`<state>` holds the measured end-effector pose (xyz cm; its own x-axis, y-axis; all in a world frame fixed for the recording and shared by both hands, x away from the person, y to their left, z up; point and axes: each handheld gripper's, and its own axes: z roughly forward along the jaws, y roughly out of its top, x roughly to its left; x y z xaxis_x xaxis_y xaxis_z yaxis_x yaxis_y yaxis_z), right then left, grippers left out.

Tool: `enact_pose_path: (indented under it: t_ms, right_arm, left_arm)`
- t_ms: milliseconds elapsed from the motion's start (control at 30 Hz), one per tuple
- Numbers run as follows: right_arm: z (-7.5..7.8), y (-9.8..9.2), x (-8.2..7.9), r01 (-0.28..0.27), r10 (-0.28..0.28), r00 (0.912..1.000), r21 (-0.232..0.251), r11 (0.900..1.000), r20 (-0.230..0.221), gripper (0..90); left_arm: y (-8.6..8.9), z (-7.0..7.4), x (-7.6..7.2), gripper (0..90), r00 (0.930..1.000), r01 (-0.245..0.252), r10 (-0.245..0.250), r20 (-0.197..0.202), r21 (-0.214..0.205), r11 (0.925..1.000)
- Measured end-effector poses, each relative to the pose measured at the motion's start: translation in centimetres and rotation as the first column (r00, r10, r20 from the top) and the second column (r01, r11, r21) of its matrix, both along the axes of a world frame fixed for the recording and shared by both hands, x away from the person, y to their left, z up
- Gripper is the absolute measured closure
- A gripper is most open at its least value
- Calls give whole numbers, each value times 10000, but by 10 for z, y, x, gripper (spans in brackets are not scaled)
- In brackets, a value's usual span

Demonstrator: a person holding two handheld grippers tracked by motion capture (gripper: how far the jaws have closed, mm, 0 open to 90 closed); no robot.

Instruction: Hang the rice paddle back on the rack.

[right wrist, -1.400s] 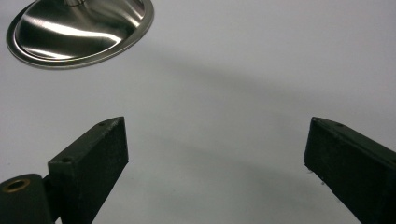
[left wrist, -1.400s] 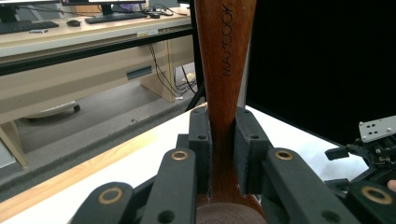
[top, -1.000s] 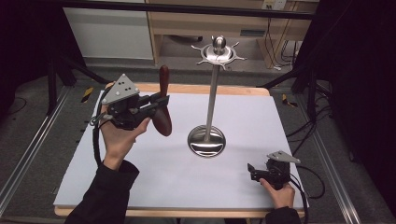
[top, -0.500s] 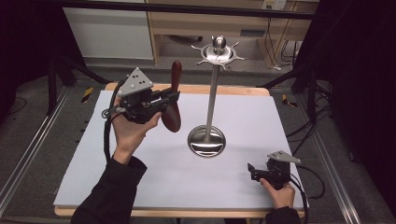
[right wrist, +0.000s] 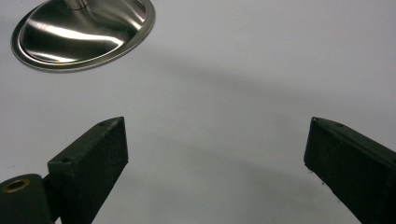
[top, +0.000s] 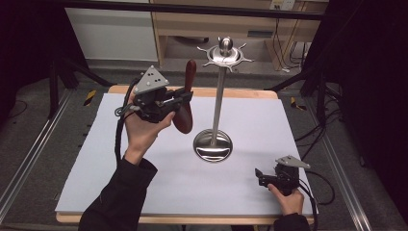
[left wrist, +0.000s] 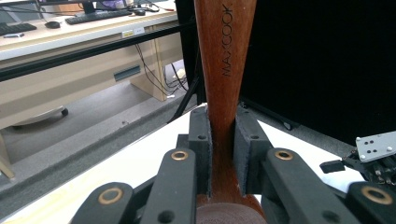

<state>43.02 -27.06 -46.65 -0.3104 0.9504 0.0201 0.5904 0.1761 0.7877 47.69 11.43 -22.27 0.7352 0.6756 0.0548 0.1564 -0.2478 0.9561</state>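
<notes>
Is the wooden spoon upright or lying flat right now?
Upright. The left gripper holds the wooden spoon off the table, handle up, bowl down; its pads clamp the handle.

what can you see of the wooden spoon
The wooden spoon is dark reddish-brown, smooth and glossy. Its handle is stamped MAXCOOK, as the left gripper view shows. It hangs in the air above the white table, roughly upright with the rounded bowl end down. The left gripper is shut on its narrow neck, pads pressing both sides. It is left of the steel stand, apart from it.
</notes>
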Motion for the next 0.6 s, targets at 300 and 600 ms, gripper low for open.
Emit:
enact_pose_path:
  t_ms: [300, 600]
  right_arm:
    - [0, 0, 0, -11, 11, 10000, 21, 10000, 6, 67]
    - [0, 0, 0, -14, 14, 10000, 35, 10000, 2, 67]
  left_arm:
    - [-8, 1, 5, 781, 10000, 19, -19, -36, 190, 9998]
    - [-13, 1, 10, 781, 9999, -14, 18, -140, 290, 9996]
